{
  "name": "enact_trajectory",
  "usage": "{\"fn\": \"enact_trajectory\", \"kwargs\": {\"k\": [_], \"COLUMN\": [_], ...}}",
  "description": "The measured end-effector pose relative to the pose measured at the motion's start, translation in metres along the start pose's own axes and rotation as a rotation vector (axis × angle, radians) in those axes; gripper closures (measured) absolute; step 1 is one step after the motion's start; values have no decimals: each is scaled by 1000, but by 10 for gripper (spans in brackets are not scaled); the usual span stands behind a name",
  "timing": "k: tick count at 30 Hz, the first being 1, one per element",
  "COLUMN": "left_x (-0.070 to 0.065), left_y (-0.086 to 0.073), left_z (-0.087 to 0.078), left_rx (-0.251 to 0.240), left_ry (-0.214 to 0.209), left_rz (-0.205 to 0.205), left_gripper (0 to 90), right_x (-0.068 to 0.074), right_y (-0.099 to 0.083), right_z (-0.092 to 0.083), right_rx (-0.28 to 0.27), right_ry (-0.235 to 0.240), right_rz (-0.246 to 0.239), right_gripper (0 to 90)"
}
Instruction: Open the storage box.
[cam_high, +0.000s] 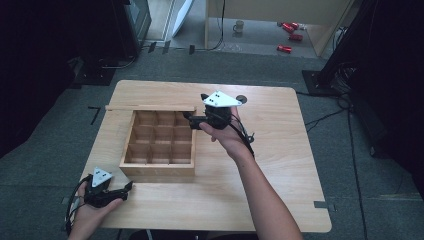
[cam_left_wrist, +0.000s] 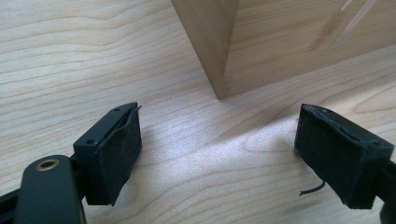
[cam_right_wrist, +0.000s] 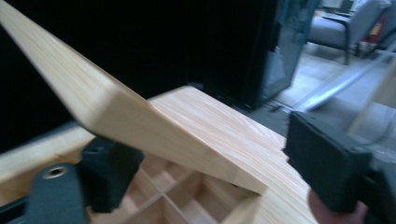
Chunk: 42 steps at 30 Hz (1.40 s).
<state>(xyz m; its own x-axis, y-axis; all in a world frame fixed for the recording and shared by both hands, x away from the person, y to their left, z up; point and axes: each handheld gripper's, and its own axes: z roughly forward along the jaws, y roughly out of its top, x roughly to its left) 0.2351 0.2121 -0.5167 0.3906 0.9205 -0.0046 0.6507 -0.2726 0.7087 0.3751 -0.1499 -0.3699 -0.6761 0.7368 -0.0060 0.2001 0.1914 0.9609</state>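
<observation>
While the left tool (cam_high: 127, 187) rests on the bench (cam_high: 280, 170) near a corner of the wooden box (cam_high: 157, 167), its jaws stand wide apart with nothing between them. The right tool (cam_high: 189, 120) is at the box's far right corner, by the raised lid (cam_right_wrist: 126, 116). Its jaws are apart, and the lid's edge sits between them.

Background only: grey carpet floor (cam_high: 45, 165) all round the wooden table (cam_high: 280, 190). Small dark round spot (cam_high: 241, 98) on the tabletop near its far edge. White mug (cam_high: 239, 26) on the floor beyond, under a light wooden desk frame (cam_high: 207, 25). Red items (cam_high: 290, 35) scattered just right of the mug, too small to identify. Black stand bases with cables at far left (cam_high: 100, 70) and far right (cam_high: 325, 80). Grey chair (cam_right_wrist: 341, 28) in the right gripper view.
</observation>
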Motion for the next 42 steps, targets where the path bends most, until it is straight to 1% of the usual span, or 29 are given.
{"fn": "enact_trajectory", "kwargs": {"k": [2, 3, 5, 6, 8, 9, 10, 12, 13, 14, 15, 16, 17, 19, 21, 23, 24, 25, 28, 30, 32, 36, 38, 39, 42], "left_x": [0, 0, 0, 0, 0, 0, 1, 1, 1, 1, 1, 1, 1, 1, 1, 2, 2, 2, 2, 2, 1, 1, 1, 1, 1], "left_y": [0, 0, 0, 0, 0, 0, 0, 0, 0, 0, 0, 0, 0, 1, 1, 1, 1, 1, 1, 1, 1, 1, 1, 1, 1], "left_z": [0, 0, 0, 0, 0, 0, 0, 0, 0, 0, 0, 0, 0, 0, 0, 0, 1, 1, 1, 1, 1, 1, 1, 1, 1], "left_rx": [0, 0, 1, 1, 1, -1, -2, -1, -1, -1, -1, -1, -1, 1, 1, -1, -3, -3, -4, -4, -4, -3, -3, -3, -5], "left_ry": [-1, -1, 0, 0, -2, -4, -5, -7, -7, -7, -7, -7, -7, -7, -8, -14, -13, -13, -11, -11, -9, -6, -6, -7, -10], "left_rz": [-1, 0, 1, 1, 2, 0, -1, 0, 0, -1, -1, 0, 0, 1, 1, -1, -5, -5, -4, -4, -3, 1, 1, 0, -2], "left_gripper": [154, 154, 155, 154, 154, 155, 155, 155, 155, 155, 155, 155, 155, 155, 155, 155, 158, 162, 163, 162, 162, 162, 162, 162, 162], "right_x": [-1, -1, -1, -1, -1, -2, -3, -5, -5, -7, -9, -14, -14, -19, -20, -22, -24, -24, -27, -28, -29, -38, -47, -47, -54], "right_y": [-4, -7, -9, -10, -11, -10, -10, -9, -9, -8, -9, -10, -10, -11, -12, -12, -13, -13, -15, -16, -16, -12, -7, -7, -3], "right_z": [7, 14, 16, 19, 23, 25, 26, 28, 28, 28, 29, 33, 33, 38, 39, 44, 47, 47, 53, 56, 58, 63, 68, 68, 74], "right_rx": [29, 51, 58, 64, 63, 45, 39, 25, 25, 17, 13, 2, 2, 9, 9, 11, 14, 14, 15, 12, 7, 6, 16, 16, 14], "right_ry": [-22, -21, -24, -30, -30, -25, -22, -26, -26, -22, -16, 6, 6, 32, 35, 31, 20, 20, 1, -8, -7, 10, 23, 23, 5], "right_rz": [-20, -25, -30, -33, -31, -13, -8, 21, 21, 34, 52, 78, 78, 89, 92, 90, 89, 89, 99, 101, 105, 111, 112, 112, 124], "right_gripper": [234, 246, 256, 286, 336, 397, 418, 448, 448, 453, 459, 471, 471, 471, 471, 471, 473, 473, 501, 502, 503, 531, 562, 562, 594]}}
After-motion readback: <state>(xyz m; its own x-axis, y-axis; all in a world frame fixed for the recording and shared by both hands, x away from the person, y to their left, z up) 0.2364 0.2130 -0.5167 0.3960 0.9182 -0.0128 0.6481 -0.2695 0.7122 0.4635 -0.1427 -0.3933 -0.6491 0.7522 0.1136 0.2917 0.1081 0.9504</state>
